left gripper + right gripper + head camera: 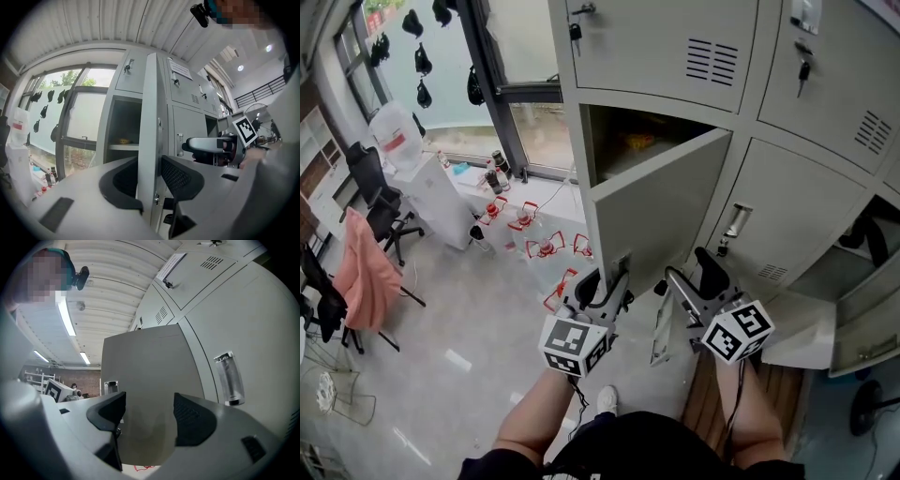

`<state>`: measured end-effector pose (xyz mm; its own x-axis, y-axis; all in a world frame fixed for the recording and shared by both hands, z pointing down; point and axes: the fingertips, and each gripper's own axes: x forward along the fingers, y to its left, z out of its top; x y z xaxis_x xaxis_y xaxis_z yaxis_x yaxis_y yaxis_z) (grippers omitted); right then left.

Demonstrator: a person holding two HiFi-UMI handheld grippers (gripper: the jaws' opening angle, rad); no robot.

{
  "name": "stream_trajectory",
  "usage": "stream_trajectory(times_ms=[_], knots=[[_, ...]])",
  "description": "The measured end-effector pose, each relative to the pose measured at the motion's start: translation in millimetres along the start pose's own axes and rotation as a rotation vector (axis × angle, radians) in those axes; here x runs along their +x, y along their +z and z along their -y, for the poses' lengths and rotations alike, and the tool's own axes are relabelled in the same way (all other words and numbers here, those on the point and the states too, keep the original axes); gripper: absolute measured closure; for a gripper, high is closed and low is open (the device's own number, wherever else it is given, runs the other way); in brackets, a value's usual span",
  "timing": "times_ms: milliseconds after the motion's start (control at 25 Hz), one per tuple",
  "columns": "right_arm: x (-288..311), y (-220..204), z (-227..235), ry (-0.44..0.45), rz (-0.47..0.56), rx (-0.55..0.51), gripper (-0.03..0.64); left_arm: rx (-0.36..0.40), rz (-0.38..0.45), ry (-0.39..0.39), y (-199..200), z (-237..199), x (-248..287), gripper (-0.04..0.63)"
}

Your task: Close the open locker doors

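A grey locker door [652, 202] stands half open in front of its compartment [614, 141], which holds something yellow [639, 142]. My left gripper [607, 281] sits at the door's free edge near its bottom. In the left gripper view the door edge [150, 117] fills the gap between the jaws of this gripper [150, 173], one on each side, shut on it. My right gripper [684, 272] is just right of it on the door's outer side. Its jaws [150, 413] stand open and face the door's flat face [145, 376], with nothing between them.
Closed lockers [666, 42] stand above and right, one with a handle [229, 378]. At the lower right more doors hang open [806, 333]. Water bottles [534, 244], office chairs [380, 202] and a water dispenser [398, 141] stand on the floor by the window.
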<state>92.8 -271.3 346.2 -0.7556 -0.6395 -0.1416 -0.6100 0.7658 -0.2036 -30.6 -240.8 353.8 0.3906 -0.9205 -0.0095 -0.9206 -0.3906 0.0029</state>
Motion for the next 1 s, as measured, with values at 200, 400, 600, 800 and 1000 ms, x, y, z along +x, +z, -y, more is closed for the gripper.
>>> stream_trajectory(times_ms=[200, 400, 600, 800, 1000], knots=[[28, -6, -1, -0.020, -0.002, -0.001, 0.302, 0.000, 0.008, -0.023, 1, -23, 11, 0.437], [51, -10, -3, -0.037, 0.001, -0.003, 0.302, 0.019, 0.015, -0.046, -1, -47, 22, 0.433], [70, -13, -2, -0.058, 0.008, 0.000, 0.302, 0.019, 0.015, -0.092, -1, -61, 33, 0.426], [84, -16, -1, -0.081, 0.015, 0.003, 0.302, 0.015, 0.013, -0.129, 0, -71, 42, 0.420], [91, -15, 2, -0.115, 0.024, 0.001, 0.310, 0.008, 0.017, -0.146, 0, -82, 50, 0.413]])
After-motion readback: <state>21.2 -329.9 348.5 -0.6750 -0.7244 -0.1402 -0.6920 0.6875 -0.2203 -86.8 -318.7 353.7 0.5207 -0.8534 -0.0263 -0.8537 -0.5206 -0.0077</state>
